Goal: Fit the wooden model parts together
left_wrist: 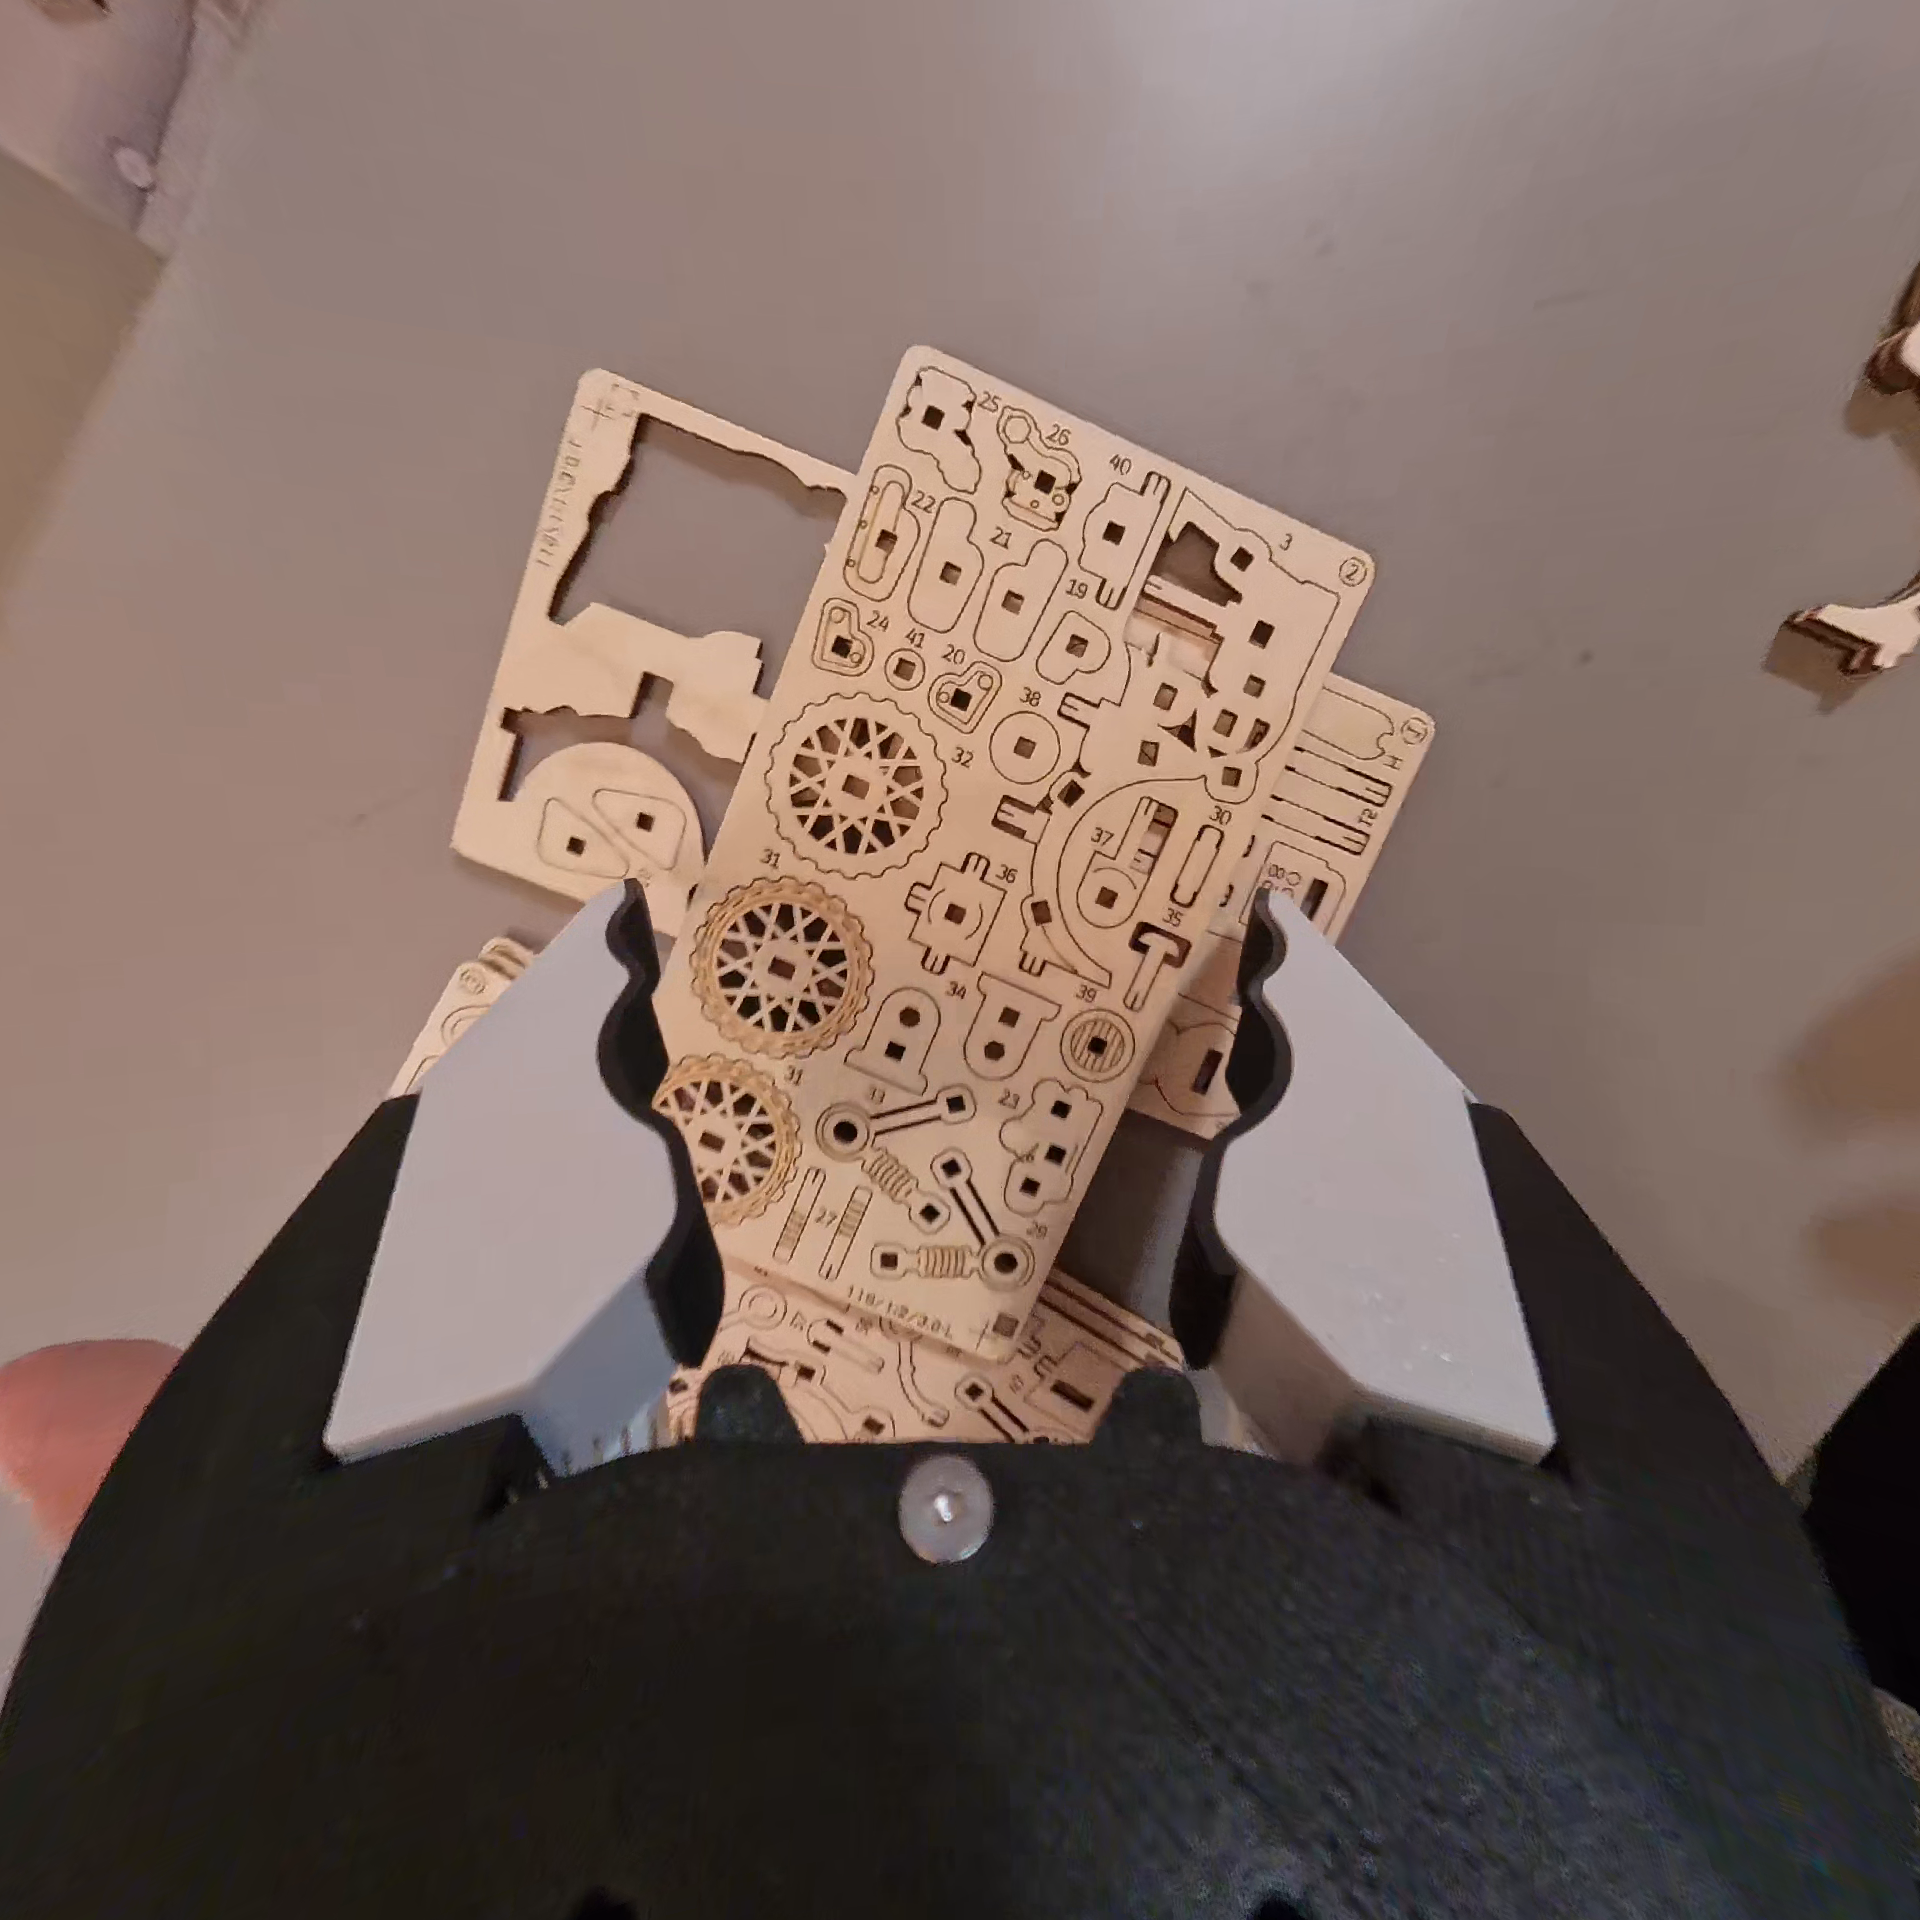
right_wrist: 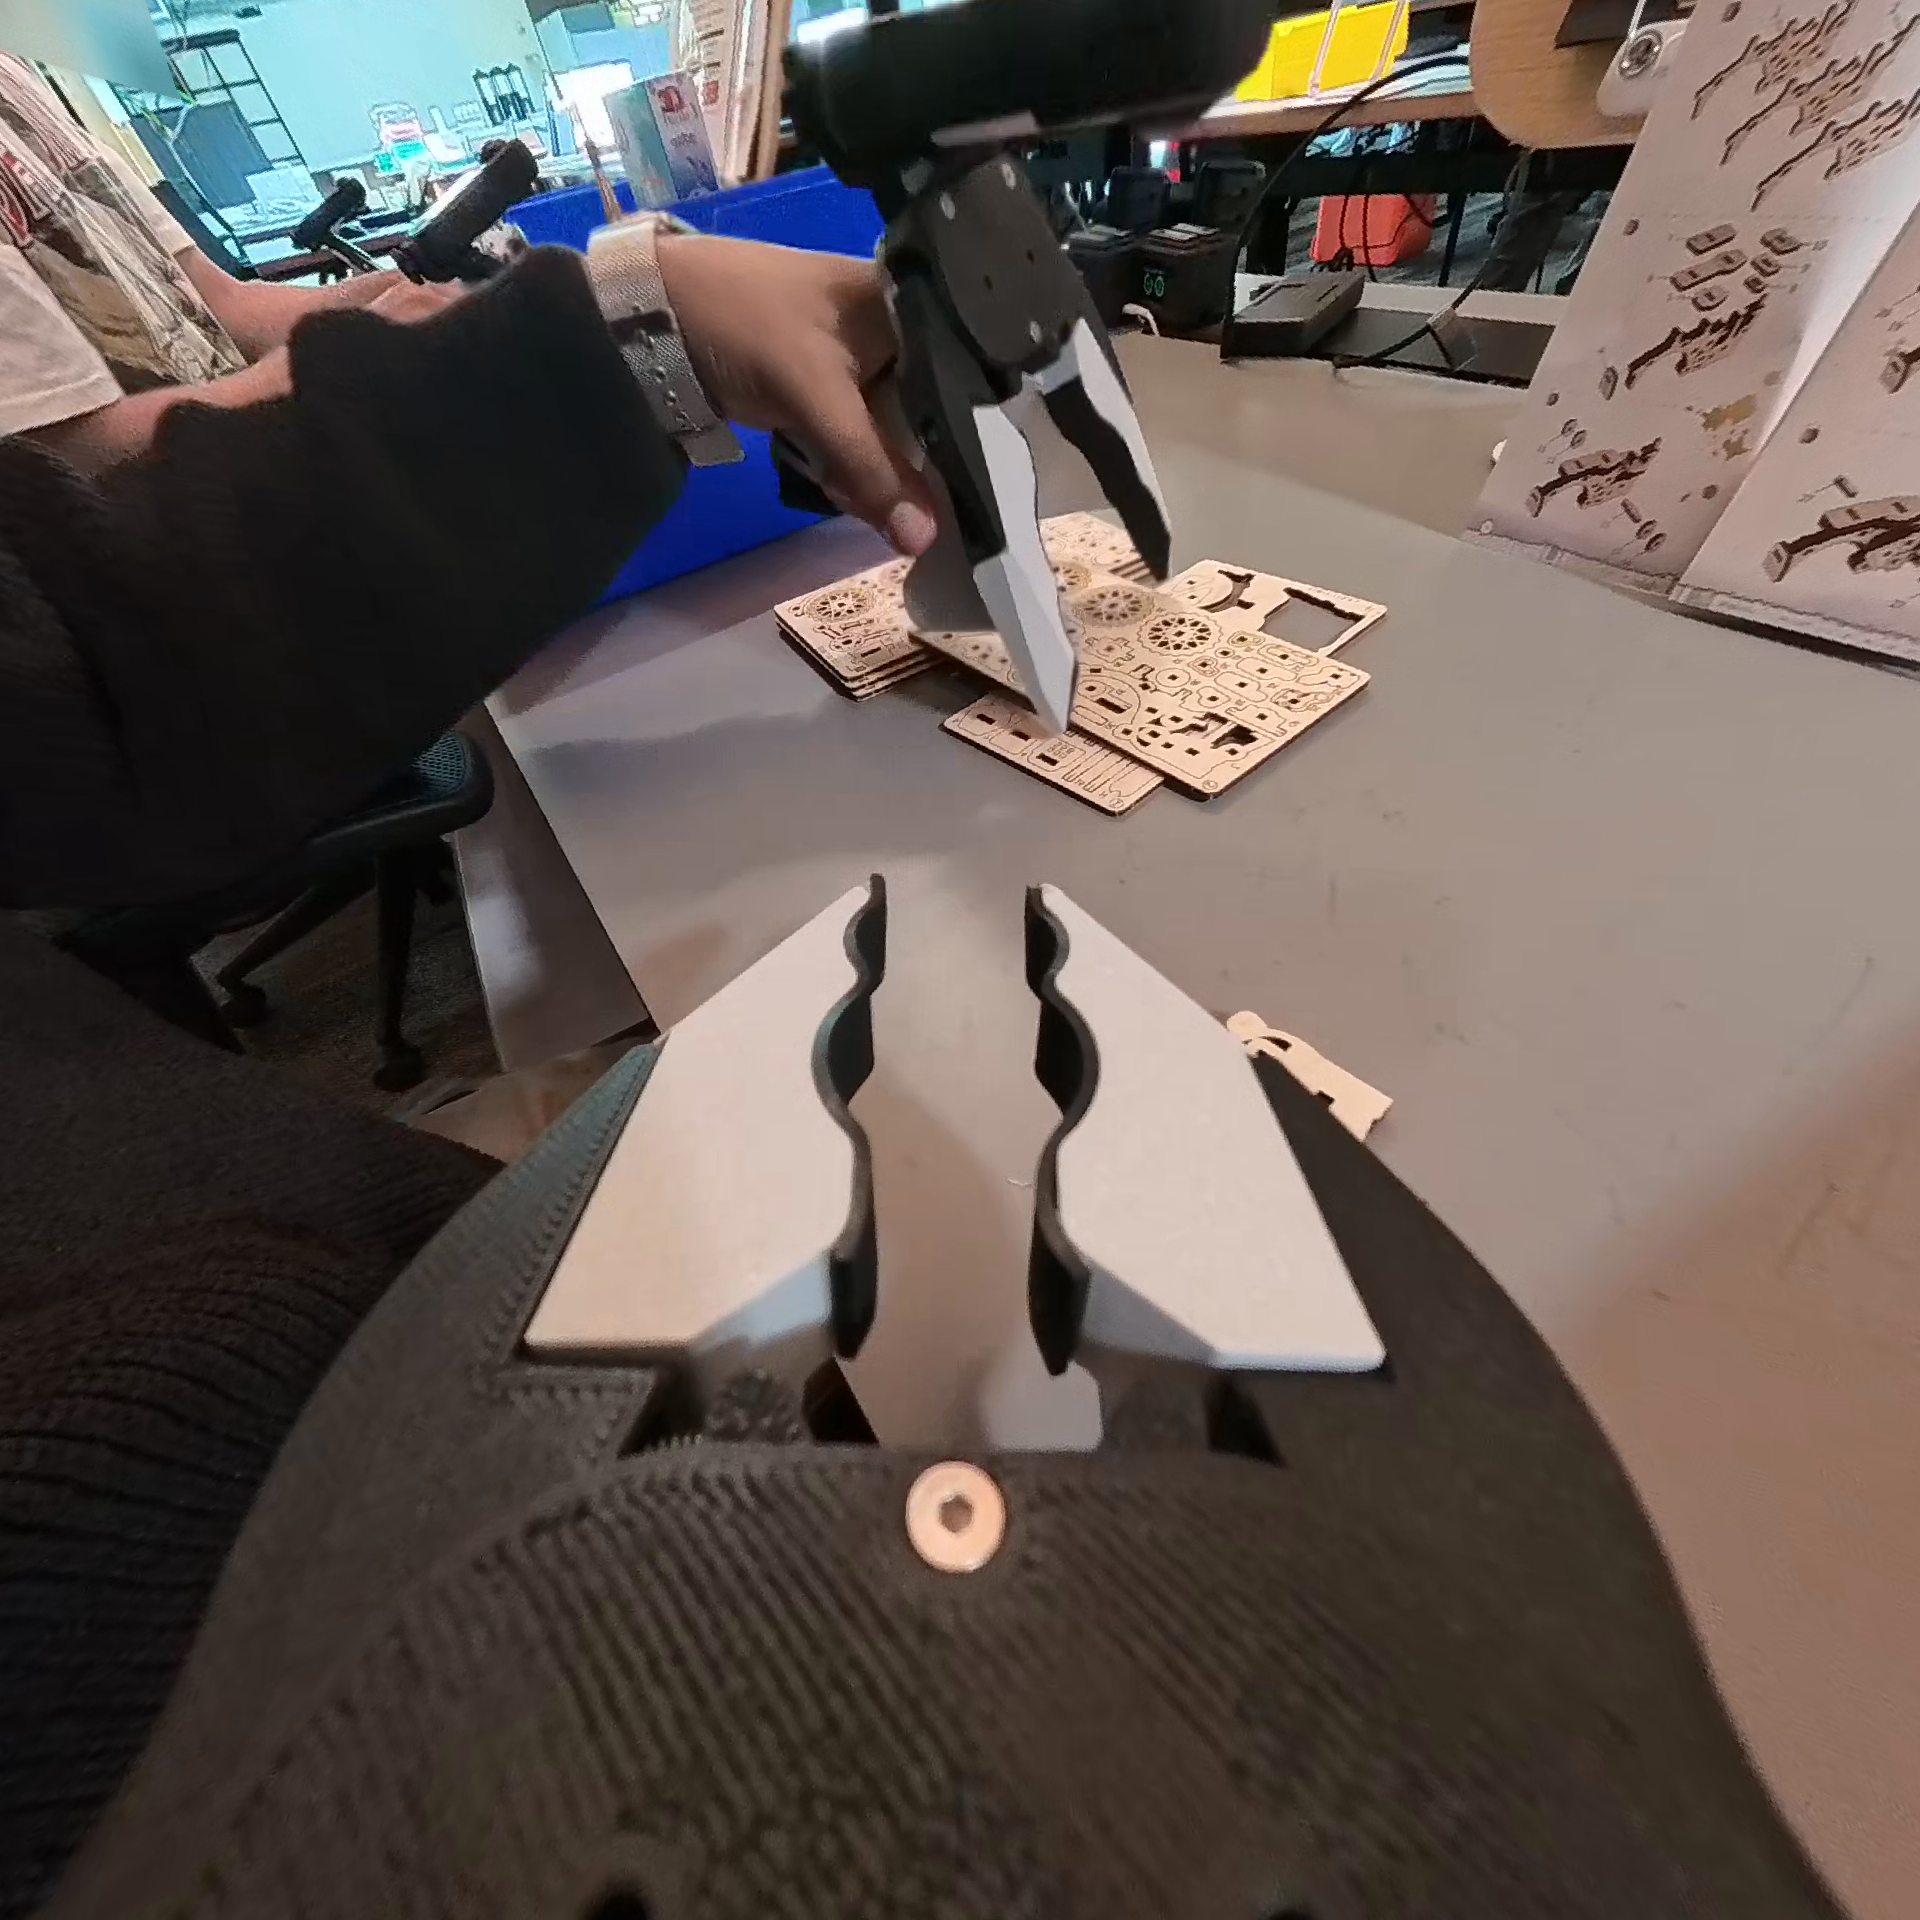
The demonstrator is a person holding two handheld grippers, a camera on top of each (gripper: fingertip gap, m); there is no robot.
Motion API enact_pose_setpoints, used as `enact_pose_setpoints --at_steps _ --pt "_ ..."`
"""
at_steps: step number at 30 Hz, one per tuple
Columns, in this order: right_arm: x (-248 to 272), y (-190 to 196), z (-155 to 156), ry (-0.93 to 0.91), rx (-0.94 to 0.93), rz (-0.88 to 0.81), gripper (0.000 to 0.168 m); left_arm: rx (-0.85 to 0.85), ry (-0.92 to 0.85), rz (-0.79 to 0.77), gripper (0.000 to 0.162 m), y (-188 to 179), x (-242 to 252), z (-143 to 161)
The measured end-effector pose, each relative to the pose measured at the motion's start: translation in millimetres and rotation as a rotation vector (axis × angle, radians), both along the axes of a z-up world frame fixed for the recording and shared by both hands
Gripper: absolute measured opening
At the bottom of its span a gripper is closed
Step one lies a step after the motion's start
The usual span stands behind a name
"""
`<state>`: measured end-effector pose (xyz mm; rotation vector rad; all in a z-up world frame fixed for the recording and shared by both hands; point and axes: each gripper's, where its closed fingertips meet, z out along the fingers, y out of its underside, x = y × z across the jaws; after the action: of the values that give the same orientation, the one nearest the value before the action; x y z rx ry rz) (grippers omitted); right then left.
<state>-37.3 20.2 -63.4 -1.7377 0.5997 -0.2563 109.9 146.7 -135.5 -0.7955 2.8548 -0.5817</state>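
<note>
Left gripper [left_wrist: 951, 904], grey fingers with black wavy pads, jaws spread wide and holding nothing, hovers over a pile of pale laser-cut wooden part sheets [left_wrist: 997, 852] on the flat grey tabletop [left_wrist: 935, 208]. The top sheet [left_wrist: 1039, 727] has spoked wheels, links and small tabbed pieces still in it. A sheet with big empty cut-outs [left_wrist: 644, 644] sticks out far left from under it; more sheets peek out right and near.

Only the right wrist view shows the left gripper [right_wrist: 1107, 639] from the side, pointing down, one fingertip [right_wrist: 1055, 707] at or just above the sheet stack [right_wrist: 1091, 675]; contact unclear. It also shows the holding hand [right_wrist: 800, 364] with a black sleeve and metal watch band.

Right gripper [right_wrist: 956, 904] is parted with an empty gap, low over bare table [right_wrist: 1558, 935], near side of the stack. A small loose wooden piece [right_wrist: 1314, 1075] lies just right of it. White instruction sheets [right_wrist: 1766, 312] stand far right.
</note>
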Motion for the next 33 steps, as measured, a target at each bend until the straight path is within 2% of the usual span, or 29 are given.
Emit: enact_pose_setpoints --at_steps 7,11,24,33 --pt "1 -1 0 0.007 0.005 -0.003 0.025 -0.023 0.017 -0.03 0.115 -12 -2 -6" --pt "1 -1 0 0.01 0.008 -0.003 0.025 -0.039 0.018 -0.048 0.101 -13 -4 -3" --pt "2 -2 0 0.013 0.009 -0.004 0.026 -0.016 0.016 -0.059 0.101 -12 -6 -3" --pt "2 -2 0 0.012 0.008 -0.003 0.026 -0.018 0.001 -0.045 0.101 -5 -4 8"
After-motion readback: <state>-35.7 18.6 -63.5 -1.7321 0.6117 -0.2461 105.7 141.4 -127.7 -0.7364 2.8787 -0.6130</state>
